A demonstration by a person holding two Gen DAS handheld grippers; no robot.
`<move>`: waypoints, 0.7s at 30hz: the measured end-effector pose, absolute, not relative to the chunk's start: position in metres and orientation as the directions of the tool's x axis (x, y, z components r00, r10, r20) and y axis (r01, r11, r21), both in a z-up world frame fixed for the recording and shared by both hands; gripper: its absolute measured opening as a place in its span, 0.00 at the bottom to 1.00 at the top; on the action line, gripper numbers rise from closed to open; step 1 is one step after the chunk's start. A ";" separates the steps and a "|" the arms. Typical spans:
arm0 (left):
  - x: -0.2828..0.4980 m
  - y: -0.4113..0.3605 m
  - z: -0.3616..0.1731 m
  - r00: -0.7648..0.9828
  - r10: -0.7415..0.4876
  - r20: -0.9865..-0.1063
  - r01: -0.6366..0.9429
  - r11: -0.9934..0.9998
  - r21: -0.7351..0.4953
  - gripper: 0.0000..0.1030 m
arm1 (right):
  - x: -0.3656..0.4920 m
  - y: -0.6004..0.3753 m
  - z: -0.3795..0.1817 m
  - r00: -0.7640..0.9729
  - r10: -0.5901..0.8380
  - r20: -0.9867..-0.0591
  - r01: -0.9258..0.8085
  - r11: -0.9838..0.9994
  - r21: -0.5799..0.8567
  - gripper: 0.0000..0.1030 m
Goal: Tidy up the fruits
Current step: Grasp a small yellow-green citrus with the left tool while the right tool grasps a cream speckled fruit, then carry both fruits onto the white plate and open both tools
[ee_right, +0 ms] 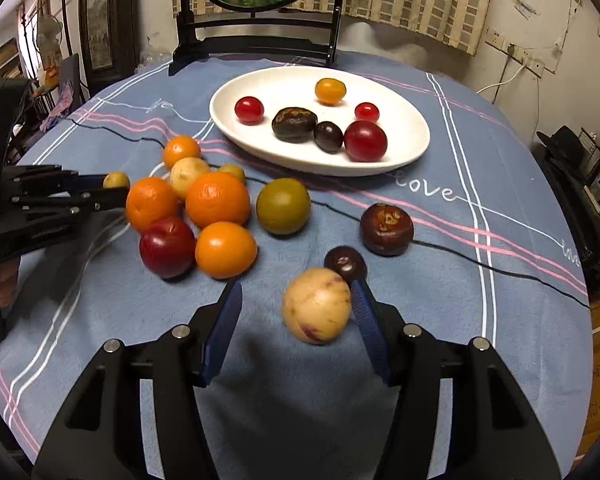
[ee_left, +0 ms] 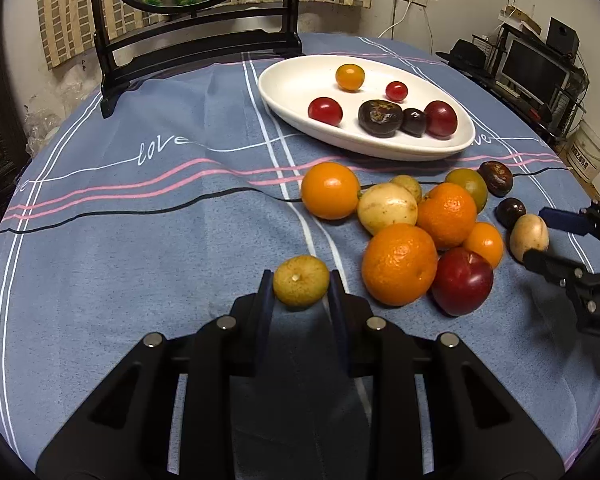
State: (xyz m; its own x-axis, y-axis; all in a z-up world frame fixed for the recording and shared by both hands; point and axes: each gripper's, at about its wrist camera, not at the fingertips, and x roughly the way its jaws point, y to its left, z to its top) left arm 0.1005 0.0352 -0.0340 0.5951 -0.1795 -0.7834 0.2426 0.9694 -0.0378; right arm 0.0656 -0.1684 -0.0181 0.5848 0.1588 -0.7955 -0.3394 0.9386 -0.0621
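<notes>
Location: on the bench point(ee_left: 140, 240), covered with a blue cloth, a white oval plate point(ee_left: 292, 80) sits at the far side and a pile of loose fruit point(ee_left: 420, 232) lies just in front of it.

Left gripper point(ee_left: 301, 286): jaws pinch a small yellow-green fruit point(ee_left: 301, 286) from both sides, close above the cloth and left of the pile.

Right gripper point(ee_right: 296, 308): jaws part-spread around a pale yellow fruit point(ee_right: 317, 305). The right pad lies against it; the left pad stands clear, so the fruit is not gripped.

Risk 1: the pale yellow fruit is round and smooth. One-sided contact could roll it away as the jaws close.

Risk 2: a small dark fruit point(ee_right: 345, 264) touches the pale one at its far side, just by the right pad's tip. A closing or lifting move could knock it across the cloth.

Risk 3: the fruit in the left jaws is held near the pad tips. A quick swing toward the plate could let it slip.

Risk 4: the plate already holds six small fruits point(ee_left: 384, 102). A careless drop could set them rolling.

Fruit appearance: oranges point(ee_left: 399, 264) bright and dimpled; a red plum point(ee_left: 462, 280) glossy; pale fruits cream with faint purple streaks; dark ones brown and blotched.

Progress: judged early. Most fruit is off the plate.
</notes>
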 end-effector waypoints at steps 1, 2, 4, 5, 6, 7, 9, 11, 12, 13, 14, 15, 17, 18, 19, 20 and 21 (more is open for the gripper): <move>0.101 0.036 -0.034 0.595 -0.183 -0.783 0.241 0.969 -0.043 0.27 | 0.064 -0.170 -0.019 0.579 0.158 -0.799 -0.334 0.941 -0.055 0.57; 0.101 0.037 -0.034 0.594 -0.186 -0.782 0.241 0.969 -0.048 0.27 | 0.064 -0.173 -0.021 0.577 0.157 -0.802 -0.325 0.945 -0.049 0.57; 0.102 0.039 -0.035 0.592 -0.195 -0.782 0.241 0.969 -0.058 0.27 | 0.065 -0.177 -0.024 0.573 0.144 -0.806 -0.305 0.951 -0.046 0.57; 0.103 0.039 -0.037 0.590 -0.196 -0.783 0.243 0.968 -0.060 0.27 | 0.067 -0.178 -0.026 0.571 0.138 -0.809 -0.295 0.954 -0.046 0.57; 0.103 0.038 -0.038 0.587 -0.198 -0.785 0.246 0.967 -0.060 0.27 | 0.070 -0.179 -0.028 0.570 0.130 -0.812 -0.283 0.958 -0.046 0.57; 0.104 0.038 -0.039 0.584 -0.201 -0.787 0.248 0.967 -0.062 0.27 | 0.075 -0.180 -0.030 0.569 0.120 -0.814 -0.270 0.962 -0.046 0.56; 0.104 0.038 -0.039 0.582 -0.206 -0.786 0.250 0.966 -0.069 0.27 | 0.081 -0.180 -0.033 0.560 0.121 -0.820 -0.256 0.966 -0.032 0.46; 0.104 0.039 -0.038 0.586 -0.208 -0.783 0.247 0.966 -0.072 0.27 | 0.084 -0.175 -0.034 0.556 0.110 -0.824 -0.251 0.967 -0.040 0.37; 0.104 0.040 -0.038 0.587 -0.208 -0.783 0.245 0.967 -0.073 0.27 | 0.083 -0.172 -0.034 0.559 0.087 -0.825 -0.249 0.966 -0.067 0.32; 0.104 0.040 -0.037 0.587 -0.207 -0.783 0.243 0.967 -0.074 0.27 | 0.082 -0.171 -0.034 0.556 0.082 -0.827 -0.247 0.966 -0.071 0.32; 0.104 0.040 -0.037 0.588 -0.205 -0.782 0.240 0.968 -0.073 0.27 | 0.081 -0.172 -0.034 0.555 0.080 -0.828 -0.242 0.968 -0.069 0.32; 0.103 0.040 -0.036 0.591 -0.203 -0.781 0.238 0.969 -0.072 0.27 | 0.079 -0.174 -0.033 0.555 0.082 -0.828 -0.237 0.970 -0.063 0.32; 0.100 0.040 -0.033 0.596 -0.204 -0.777 0.240 0.968 -0.070 0.27 | 0.072 -0.182 -0.027 0.566 0.095 -0.819 -0.224 0.974 -0.041 0.32; 0.098 0.039 -0.029 0.602 -0.204 -0.772 0.242 0.968 -0.067 0.26 | 0.069 -0.185 -0.023 0.574 0.104 -0.812 -0.221 0.975 -0.032 0.32; 0.097 0.038 -0.026 0.608 -0.205 -0.767 0.246 0.967 -0.064 0.27 | 0.065 -0.190 -0.016 0.590 0.124 -0.798 -0.225 0.974 -0.016 0.32; 0.095 0.037 -0.022 0.616 -0.206 -0.761 0.249 0.967 -0.059 0.27 | 0.063 -0.192 -0.011 0.601 0.135 -0.788 -0.229 0.973 -0.008 0.32; 0.093 0.035 -0.015 0.626 -0.205 -0.752 0.254 0.966 -0.052 0.26 | 0.061 -0.194 -0.004 0.614 0.146 -0.775 -0.232 0.973 -0.001 0.32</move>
